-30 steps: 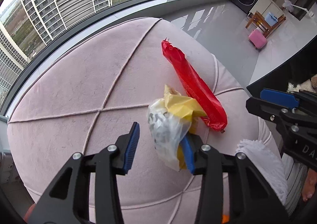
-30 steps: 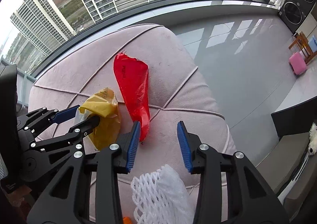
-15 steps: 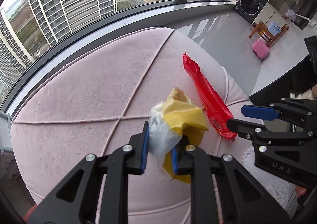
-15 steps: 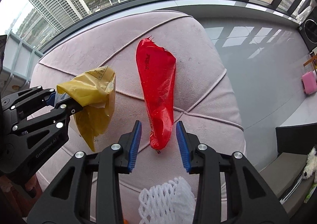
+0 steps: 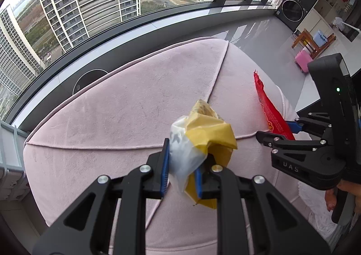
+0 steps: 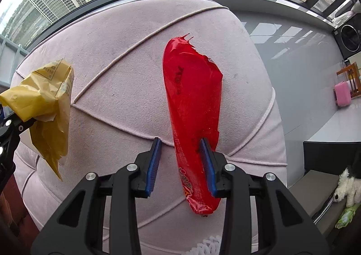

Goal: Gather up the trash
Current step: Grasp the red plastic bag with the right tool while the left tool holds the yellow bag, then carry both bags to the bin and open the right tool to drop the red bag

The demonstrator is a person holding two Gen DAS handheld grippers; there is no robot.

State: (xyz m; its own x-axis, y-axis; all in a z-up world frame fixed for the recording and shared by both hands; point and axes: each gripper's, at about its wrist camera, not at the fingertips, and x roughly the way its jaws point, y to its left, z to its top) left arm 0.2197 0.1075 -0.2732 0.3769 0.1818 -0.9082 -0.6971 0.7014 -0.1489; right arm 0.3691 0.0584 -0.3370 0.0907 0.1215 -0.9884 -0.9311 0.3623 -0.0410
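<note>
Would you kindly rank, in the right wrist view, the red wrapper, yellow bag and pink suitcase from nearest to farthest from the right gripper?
1. Red wrapper: between the right gripper's fingers.
2. Yellow bag: left, held up by the other gripper.
3. Pink suitcase: far right, on the floor.

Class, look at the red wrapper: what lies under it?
The red wrapper lies flat on the pink cushion, across one of its seams. Whether anything else sits beneath it cannot be seen; the wrapper covers that patch.

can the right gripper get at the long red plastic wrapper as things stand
Probably yes: the right gripper already straddles the long red plastic wrapper on the pink cushion, its fingers closing in, with nothing between.
</note>
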